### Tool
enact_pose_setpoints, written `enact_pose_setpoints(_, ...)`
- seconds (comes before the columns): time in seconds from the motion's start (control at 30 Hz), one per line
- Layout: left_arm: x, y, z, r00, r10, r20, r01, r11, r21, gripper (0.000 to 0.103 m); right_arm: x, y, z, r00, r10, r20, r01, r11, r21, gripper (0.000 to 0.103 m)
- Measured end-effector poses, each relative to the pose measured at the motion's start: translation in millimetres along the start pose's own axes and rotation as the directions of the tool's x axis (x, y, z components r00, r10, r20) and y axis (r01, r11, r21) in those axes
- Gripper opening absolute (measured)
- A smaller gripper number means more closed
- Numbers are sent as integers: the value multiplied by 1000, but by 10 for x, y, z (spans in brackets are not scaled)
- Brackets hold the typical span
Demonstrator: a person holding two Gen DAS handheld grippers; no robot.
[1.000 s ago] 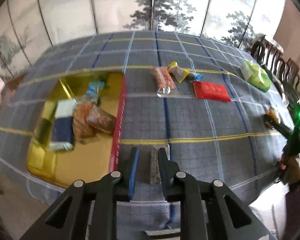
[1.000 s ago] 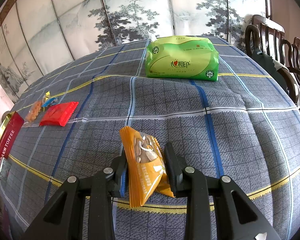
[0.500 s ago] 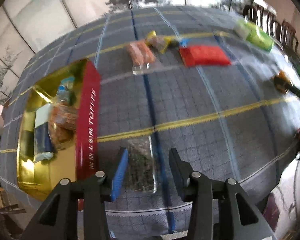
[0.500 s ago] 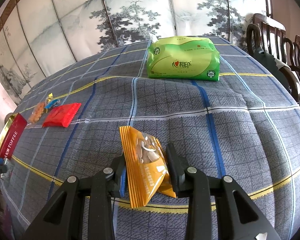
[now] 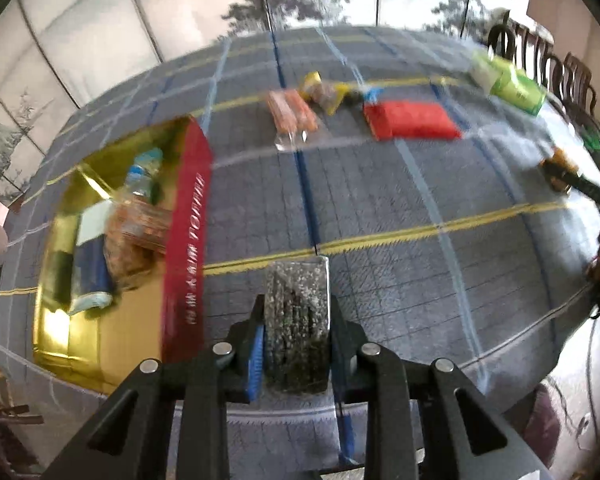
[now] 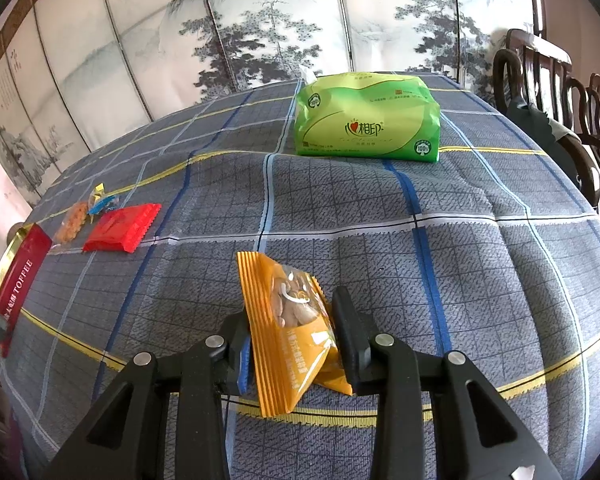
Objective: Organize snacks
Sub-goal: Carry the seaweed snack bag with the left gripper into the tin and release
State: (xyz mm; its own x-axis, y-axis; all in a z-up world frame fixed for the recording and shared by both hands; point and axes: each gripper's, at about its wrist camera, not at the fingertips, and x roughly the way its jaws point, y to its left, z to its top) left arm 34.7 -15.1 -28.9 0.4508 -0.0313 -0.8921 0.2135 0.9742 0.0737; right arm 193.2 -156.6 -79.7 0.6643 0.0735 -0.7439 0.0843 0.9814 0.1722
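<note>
A clear packet of dark seaweed lies lengthwise between the jaws of my left gripper, which is shut on it just above the checked tablecloth. Left of it stands the gold tin with a red "TOFFEE" wall, holding several snacks. My right gripper is shut on an orange nut packet held upright over the cloth. A red packet, an orange cracker packet and a yellow packet lie further back on the table.
A green tissue pack sits at the far side of the table. Dark wooden chairs stand at the right edge. A painted folding screen closes off the back. The tin's red wall shows at far left in the right wrist view.
My left gripper opened, sank over the seaweed packet beside the tin and closed on it. The right gripper kept still with the orange packet.
</note>
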Motion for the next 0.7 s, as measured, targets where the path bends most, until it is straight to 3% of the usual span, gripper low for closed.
enact_pose_setpoints(0.23,-296,123,18,999,-23,39,25,998,-56,27,-5,-16,-1,1000,-6,-1,6,1000,-6,32)
enact_pose_setpoints(0.5,-512,565,39,996,23,83,-10,989,-148,27,-17,-11,-6,1000,-6,-1,6,1000,-7,32)
enact_pose_setpoints(0.7,-458,937,62,995,60,75,-42,976,-215,27,-24,-8,-9,1000,-9,-1,9,1000,-9,32)
